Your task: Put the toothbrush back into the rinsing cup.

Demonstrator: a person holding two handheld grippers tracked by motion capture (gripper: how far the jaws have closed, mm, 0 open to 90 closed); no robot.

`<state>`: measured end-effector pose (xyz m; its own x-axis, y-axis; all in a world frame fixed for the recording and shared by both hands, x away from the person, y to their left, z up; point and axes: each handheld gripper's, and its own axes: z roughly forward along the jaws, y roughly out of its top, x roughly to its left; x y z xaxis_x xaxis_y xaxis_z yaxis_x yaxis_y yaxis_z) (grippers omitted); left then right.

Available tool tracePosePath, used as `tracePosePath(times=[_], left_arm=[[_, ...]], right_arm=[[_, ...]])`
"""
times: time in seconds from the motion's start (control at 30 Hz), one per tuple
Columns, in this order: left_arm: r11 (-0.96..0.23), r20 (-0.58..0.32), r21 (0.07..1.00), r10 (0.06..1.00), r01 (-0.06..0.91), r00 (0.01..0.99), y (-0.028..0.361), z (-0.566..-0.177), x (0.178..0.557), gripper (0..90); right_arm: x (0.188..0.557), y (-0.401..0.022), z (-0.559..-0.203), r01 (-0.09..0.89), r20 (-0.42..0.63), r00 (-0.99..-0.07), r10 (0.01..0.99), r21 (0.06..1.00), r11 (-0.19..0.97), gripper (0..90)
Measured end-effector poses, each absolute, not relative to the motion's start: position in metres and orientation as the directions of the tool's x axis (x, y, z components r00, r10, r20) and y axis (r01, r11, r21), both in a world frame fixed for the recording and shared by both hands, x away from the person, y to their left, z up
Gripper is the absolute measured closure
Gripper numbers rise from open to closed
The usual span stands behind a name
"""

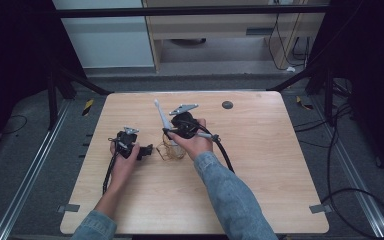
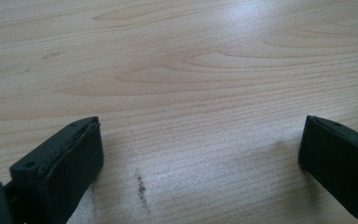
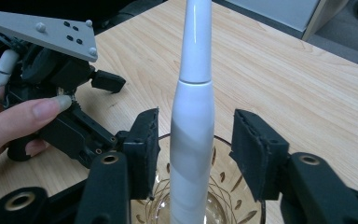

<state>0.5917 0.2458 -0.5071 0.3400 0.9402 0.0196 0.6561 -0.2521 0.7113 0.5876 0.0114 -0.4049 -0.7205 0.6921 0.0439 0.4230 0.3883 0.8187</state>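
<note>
High view. Wooden table [image 1: 260, 180], light grain, with a small dark disc [image 1: 227, 105] near its far edge. Left gripper [image 1: 146, 149] held low on the board by the person's left hand, pointing toward the glass. Right gripper [image 1: 167, 131] held above a clear patterned glass cup [image 1: 172, 150] at mid-table, just beside the left gripper. A white electric toothbrush [image 1: 161, 116] stands in the cup and leans away toward the far-left, head uppermost.

Left gripper view. Two black jaws stand wide apart over bare wood; nothing between them. Judged: parked aside, leaving the work to the other hand.

Right gripper view. Toothbrush handle [image 3: 192, 140] rises upright between the jaws, its foot down inside the cup [image 3: 233, 205]. Pads [image 3: 256, 149] stand off the handle on both sides, a gap showing on each; jaws part-open, gripping nothing. Judged: the brush has been set into the cup and released, the glass wall now propping it. The left gripper [image 3: 109, 83] lies beyond, at the left, a finger on its body.
</note>
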Motion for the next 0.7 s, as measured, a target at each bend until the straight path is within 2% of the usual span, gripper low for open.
tracePosePath(times=[0.4, 0.7], left_arm=[[-0.250, 0.018, 0.713, 0.941, 0.656, 0.339, 0.2456, -0.5072, 0.5917, 0.0], [-0.250, 0.018, 0.713, 0.941, 0.656, 0.338, 0.2456, -0.5072, 0.5917, 0.0]], right_arm=[[0.5872, 0.0110, -0.4009, 0.424, 0.029, -0.701, 0.713, 0.820, 0.384, 34.3], [0.5848, 0.0112, -0.3984, 0.403, -0.011, -0.691, 0.723, 0.824, 0.398, 17.8]])
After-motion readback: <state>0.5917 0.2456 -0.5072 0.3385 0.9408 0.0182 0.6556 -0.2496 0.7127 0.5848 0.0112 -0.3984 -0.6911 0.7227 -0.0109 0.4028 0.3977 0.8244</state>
